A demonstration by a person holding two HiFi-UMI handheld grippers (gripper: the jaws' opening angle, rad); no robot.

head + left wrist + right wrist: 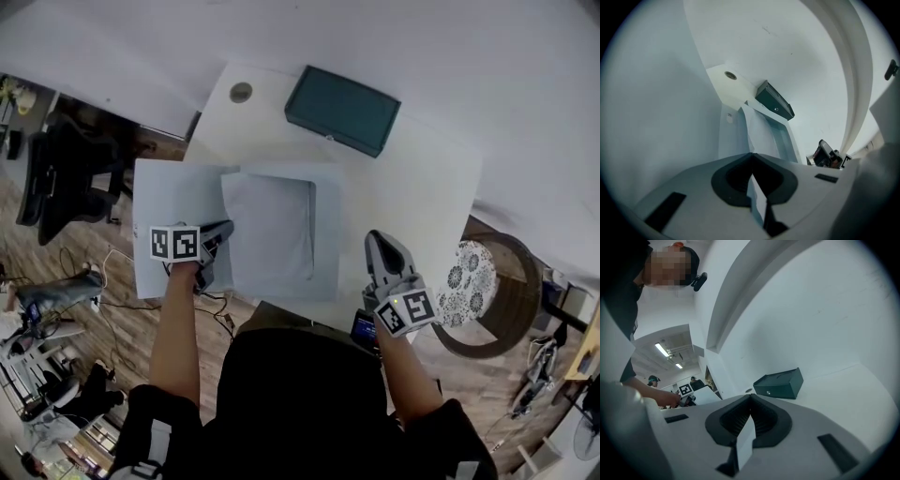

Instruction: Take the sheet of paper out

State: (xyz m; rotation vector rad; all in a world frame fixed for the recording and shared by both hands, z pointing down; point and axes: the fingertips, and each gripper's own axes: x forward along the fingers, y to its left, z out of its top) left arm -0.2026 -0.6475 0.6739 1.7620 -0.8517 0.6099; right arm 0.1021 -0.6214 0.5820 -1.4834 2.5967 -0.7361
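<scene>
A pale blue folder lies open on the white table, its left flap reaching past the table's edge. Inside it lies the white sheet of paper. My left gripper is at the sheet's left edge and is shut on it; in the left gripper view the sheet runs from the closed jaws up toward the folder. My right gripper rests over the table to the right of the folder, shut with nothing held; its jaws meet at the tip.
A dark green box stands at the table's back, also seen as the box ahead of the right gripper. A round cable hole is at the back left. A wicker seat with a patterned cushion stands right; an office chair left.
</scene>
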